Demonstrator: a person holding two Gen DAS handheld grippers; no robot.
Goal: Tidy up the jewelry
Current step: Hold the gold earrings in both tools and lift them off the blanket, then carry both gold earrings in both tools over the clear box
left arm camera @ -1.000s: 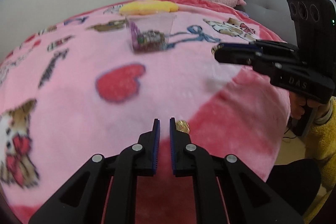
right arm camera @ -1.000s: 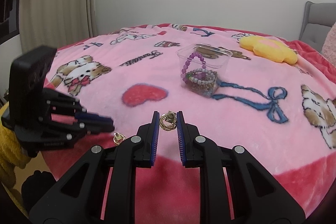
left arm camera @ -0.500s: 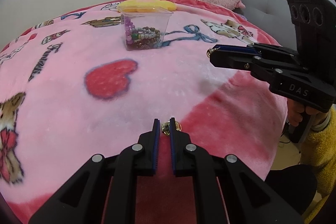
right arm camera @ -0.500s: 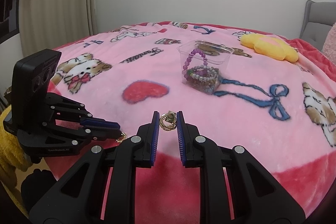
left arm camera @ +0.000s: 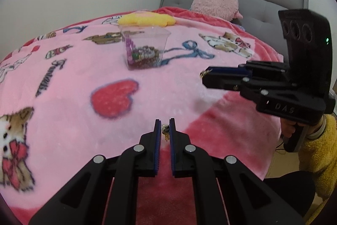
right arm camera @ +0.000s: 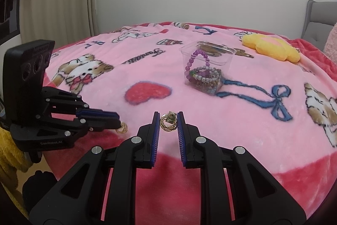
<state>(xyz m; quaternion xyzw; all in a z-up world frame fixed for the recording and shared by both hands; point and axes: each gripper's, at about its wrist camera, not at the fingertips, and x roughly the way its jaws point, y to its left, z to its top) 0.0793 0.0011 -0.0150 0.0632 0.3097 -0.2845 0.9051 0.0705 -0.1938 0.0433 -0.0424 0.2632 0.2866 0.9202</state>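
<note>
**Both grippers hold gold pieces over the pink blanket**

The right gripper (right arm camera: 168,122) has its jaws pinching a gold ring-shaped earring (right arm camera: 168,123), a cluster of interlinked gold hoops with a small stud on top, held upright between the blue pads. In the left wrist view the same gripper (left arm camera: 205,77) reaches in from the right, with a speck of gold showing at its tip.

The left gripper (left arm camera: 165,129) has its jaws nearly pressed together on a small gold piece (left arm camera: 165,130) caught at the tips. From the right wrist view this gripper (right arm camera: 119,122) comes in from the left, and a gold hoop hangs at its tip, just above the red border of the blanket (right arm camera: 242,119).

Farther back on the bed, well apart from both grippers, a clear plastic container (right arm camera: 207,69) stands upright on the blanket. It holds several beaded bracelets (right arm camera: 205,79), one purple strand leaning up against the inner wall. A yellow flower-shaped cushion (right arm camera: 271,50) lies beyond the container, and a pink plush toy (left arm camera: 214,3) rests against the grey headboard (left arm camera: 263,1).
</note>
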